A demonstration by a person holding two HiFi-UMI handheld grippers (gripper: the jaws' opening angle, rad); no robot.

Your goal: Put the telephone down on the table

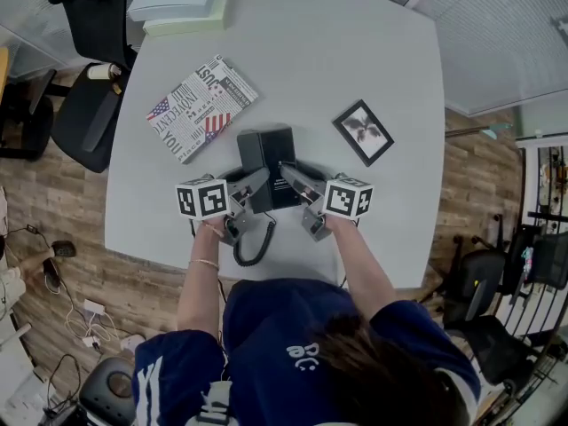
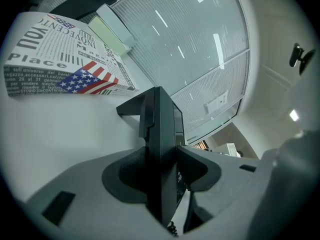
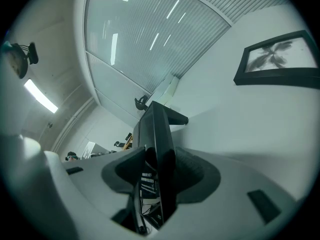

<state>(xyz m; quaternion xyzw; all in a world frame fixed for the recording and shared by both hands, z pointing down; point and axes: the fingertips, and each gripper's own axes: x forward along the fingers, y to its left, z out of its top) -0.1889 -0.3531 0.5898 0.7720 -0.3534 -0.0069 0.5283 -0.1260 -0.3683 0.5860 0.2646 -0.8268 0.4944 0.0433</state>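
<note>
A black desk telephone is over the near middle of the white table, held between both grippers. My left gripper is shut on its left edge, and my right gripper is shut on its right edge. In the left gripper view the telephone stands as a thin black slab clamped between the pads of the left gripper. The right gripper view shows the same for the telephone and the right gripper. The coiled cord hangs toward the table's front edge. I cannot tell whether the base touches the table.
A newspaper-print box lies to the left behind the telephone. A black picture frame lies to the right. Stacked folders sit at the far edge. A black office chair stands by the table's left side.
</note>
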